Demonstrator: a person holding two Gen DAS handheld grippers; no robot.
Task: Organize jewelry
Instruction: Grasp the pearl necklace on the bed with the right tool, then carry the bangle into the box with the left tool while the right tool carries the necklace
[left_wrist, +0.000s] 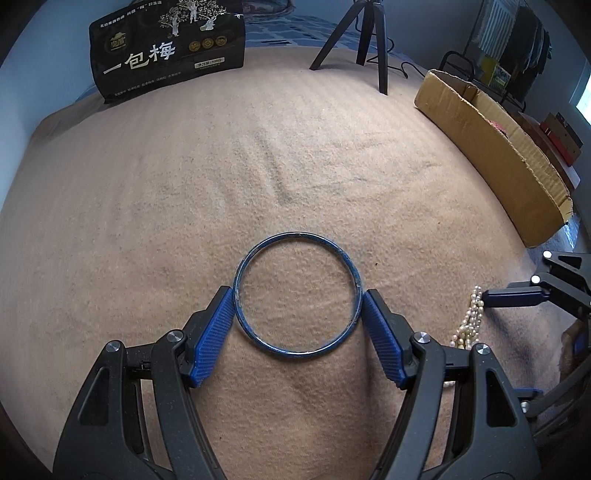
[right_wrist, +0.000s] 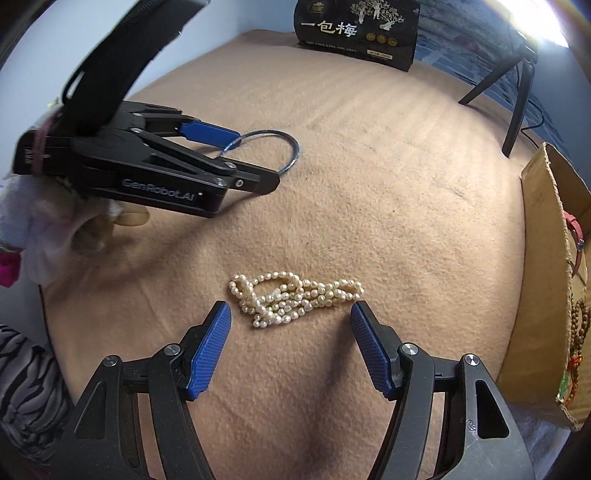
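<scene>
Blue bangle (left_wrist: 297, 295); cream pearl necklace (right_wrist: 291, 299); tan blanket (left_wrist: 184, 184); blue ribbed fingers (left_wrist: 216, 332); brown cardboard box (left_wrist: 491, 147).

My left camera looks steeply down along its fingers (left_wrist: 226, 325), very near the blanket (left_wrist: 184, 221), with the blue ring (left_wrist: 349, 266) close in front. My right camera looks down the same way at the pearl necklace (right_wrist: 295, 299). Both views share the ring (right_wrist: 291, 155), the necklace (left_wrist: 471, 321) and the black bag (left_wrist: 166, 51).
</scene>
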